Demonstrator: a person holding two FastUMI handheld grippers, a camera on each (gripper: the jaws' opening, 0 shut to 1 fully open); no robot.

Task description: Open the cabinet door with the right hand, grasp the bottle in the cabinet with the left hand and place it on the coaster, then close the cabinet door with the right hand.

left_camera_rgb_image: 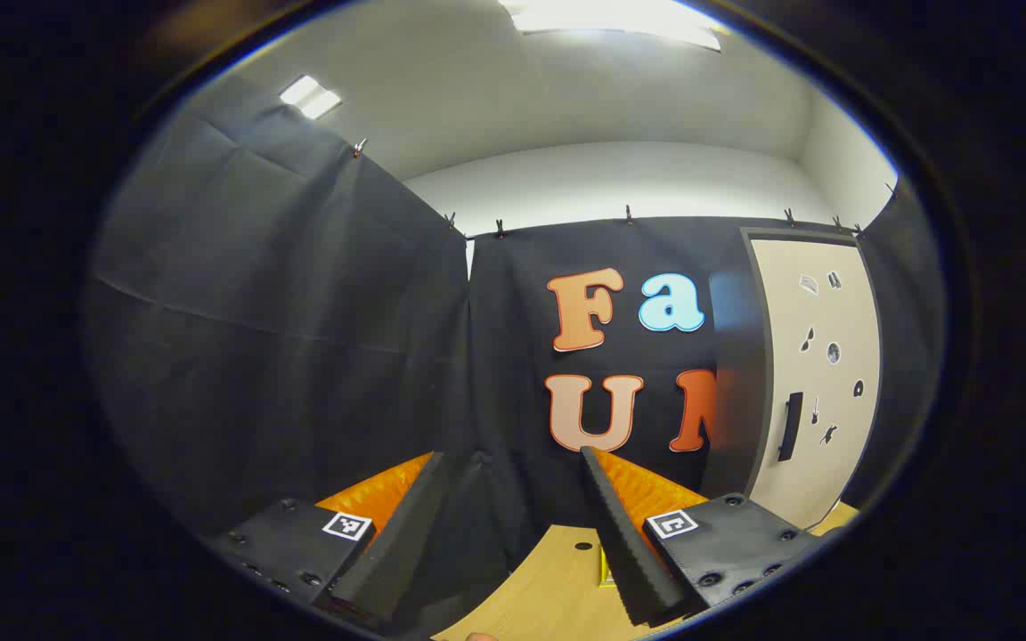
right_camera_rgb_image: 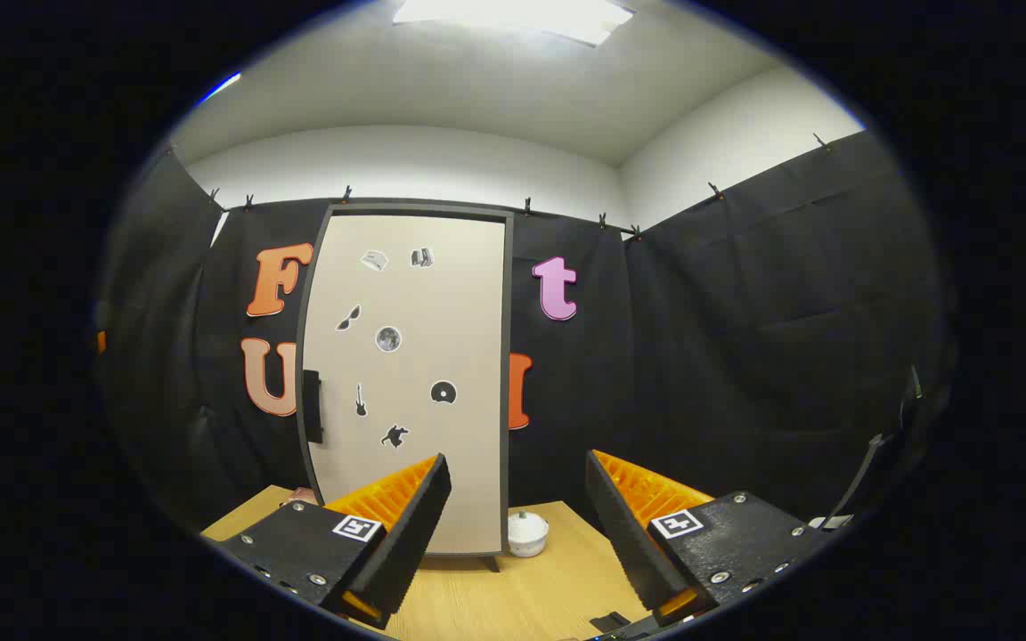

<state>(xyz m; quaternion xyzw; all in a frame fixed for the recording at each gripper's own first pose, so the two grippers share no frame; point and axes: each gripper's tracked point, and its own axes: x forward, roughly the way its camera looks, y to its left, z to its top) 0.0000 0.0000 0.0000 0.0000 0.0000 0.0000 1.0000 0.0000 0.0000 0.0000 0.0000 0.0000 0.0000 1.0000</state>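
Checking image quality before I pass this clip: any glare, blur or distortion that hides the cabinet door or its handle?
Left gripper view: ceiling light blown out, cabinet door bowed by the fisheye near the edge, handle readable. Right gripper view: door evenly lit and sharp, handle clear, ceiling panel overexposed, edges curved.

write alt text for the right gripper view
A closed cabinet door with a dark handle on its left edge stands ahead on a wooden table. The right tool is open and apart from it, with a small white lidded jar beside the cabinet's base.
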